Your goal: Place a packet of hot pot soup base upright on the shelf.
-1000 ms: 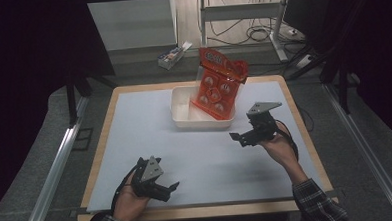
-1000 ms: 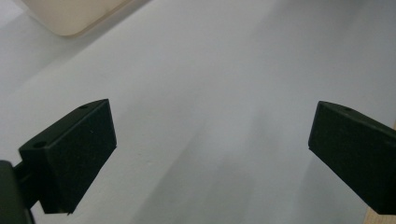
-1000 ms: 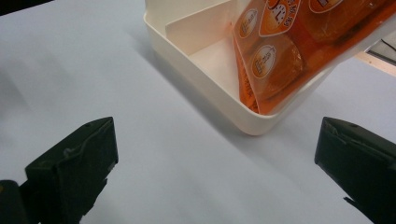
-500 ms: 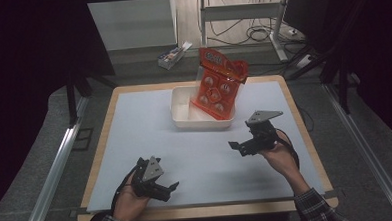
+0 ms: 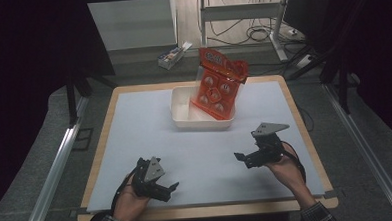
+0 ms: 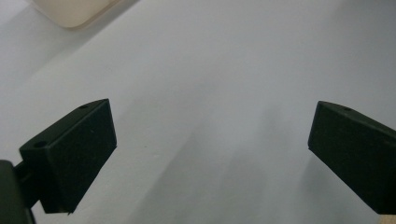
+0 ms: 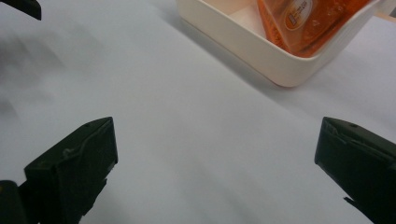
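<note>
An orange snack bag [image 5: 217,84] stands tilted in a cream tray [image 5: 184,113] at the far middle of the white table mat [image 5: 149,127]. The bag's lower part [image 7: 299,21] leans against the tray's wall [image 7: 261,53] in the right gripper view. My right gripper [image 5: 242,157] hovers open above the mat at the near right, short of the tray, jaws wide with nothing between them [image 7: 215,158]. My left gripper [image 5: 173,187] rests open near the front edge at the left, empty [image 6: 210,154]. A corner of the tray [image 6: 74,11] shows in the left gripper view.
The wooden table edge [image 5: 213,210] runs along the front. Beyond the table lie a small box [image 5: 170,55] and cables [image 5: 258,35] on the floor. Metal rails [image 5: 51,172] flank the table on both sides.
My right gripper has drawn back from the tray toward the near right and dropped lower. The left gripper has stayed where it was.
</note>
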`<state>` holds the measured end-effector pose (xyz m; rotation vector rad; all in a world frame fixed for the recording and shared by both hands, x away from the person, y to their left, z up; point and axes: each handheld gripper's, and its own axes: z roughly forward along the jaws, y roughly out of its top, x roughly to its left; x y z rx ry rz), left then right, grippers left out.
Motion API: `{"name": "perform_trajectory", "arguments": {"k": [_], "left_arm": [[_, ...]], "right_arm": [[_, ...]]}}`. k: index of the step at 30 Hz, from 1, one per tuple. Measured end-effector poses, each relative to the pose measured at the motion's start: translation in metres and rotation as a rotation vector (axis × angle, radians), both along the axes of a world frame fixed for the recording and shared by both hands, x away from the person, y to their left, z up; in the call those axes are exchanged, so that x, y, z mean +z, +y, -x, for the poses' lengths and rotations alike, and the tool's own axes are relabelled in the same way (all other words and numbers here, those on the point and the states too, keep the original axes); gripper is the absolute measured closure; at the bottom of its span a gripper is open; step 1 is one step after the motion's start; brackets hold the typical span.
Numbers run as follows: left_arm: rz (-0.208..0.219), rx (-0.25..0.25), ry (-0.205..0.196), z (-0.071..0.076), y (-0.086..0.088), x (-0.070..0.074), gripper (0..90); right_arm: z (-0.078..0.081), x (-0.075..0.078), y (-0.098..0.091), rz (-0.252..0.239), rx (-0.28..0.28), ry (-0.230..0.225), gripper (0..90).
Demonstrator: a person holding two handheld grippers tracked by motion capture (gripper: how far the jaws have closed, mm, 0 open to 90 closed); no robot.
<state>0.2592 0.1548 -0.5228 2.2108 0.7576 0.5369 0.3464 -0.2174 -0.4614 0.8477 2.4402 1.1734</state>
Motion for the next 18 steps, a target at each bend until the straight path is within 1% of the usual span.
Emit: {"name": "perform_trajectory", "arguments": {"k": [6,10,18], "left_arm": [[-0.006,0.000,-0.001,0.000,-0.001,0.000,1.0],[-0.009,0.001,-0.001,0.000,-0.001,0.000,1.1],[-0.021,0.000,0.000,0.000,-0.001,-0.001,1.2]], "right_arm": [[0.013,0.003,-0.006,-0.014,0.001,-0.044,0.0],[0.020,0.006,-0.010,-0.022,0.000,-0.045,0.0],[0.027,0.002,-0.024,-0.013,-0.029,-0.039,0.0]]}}
